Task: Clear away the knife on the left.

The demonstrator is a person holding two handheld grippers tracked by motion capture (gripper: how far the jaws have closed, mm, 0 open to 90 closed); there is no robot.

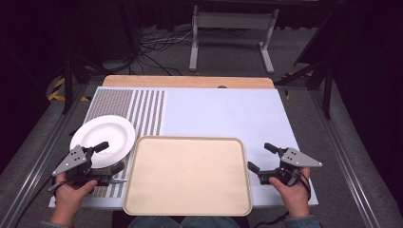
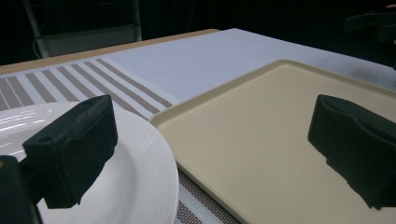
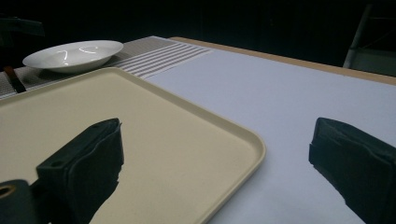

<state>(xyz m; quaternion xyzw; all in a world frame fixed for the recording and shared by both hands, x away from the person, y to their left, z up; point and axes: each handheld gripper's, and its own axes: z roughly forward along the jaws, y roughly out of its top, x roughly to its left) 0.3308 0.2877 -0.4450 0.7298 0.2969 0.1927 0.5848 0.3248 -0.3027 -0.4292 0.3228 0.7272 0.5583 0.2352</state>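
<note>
A white plate (image 1: 102, 136) lies on the striped part of the mat at the left; it also shows in the left gripper view (image 2: 140, 177) and far off in the right gripper view (image 3: 72, 55). A beige tray (image 1: 187, 175) sits at the table's front middle. My left gripper (image 1: 109, 156) stands open over the plate's near rim and the tray's left edge, nothing between its fingers. My right gripper (image 1: 261, 156) is open just right of the tray, one finger over the tray's right rim (image 3: 252, 140), the other over the white mat.
A white mat (image 1: 223, 111) with a grey striped band (image 1: 138, 109) covers the wooden table (image 1: 190, 81). A small dark-handled utensil (image 1: 116, 180) lies beside the tray's left edge. A metal stand (image 1: 233, 28) and cables are on the floor beyond the table.
</note>
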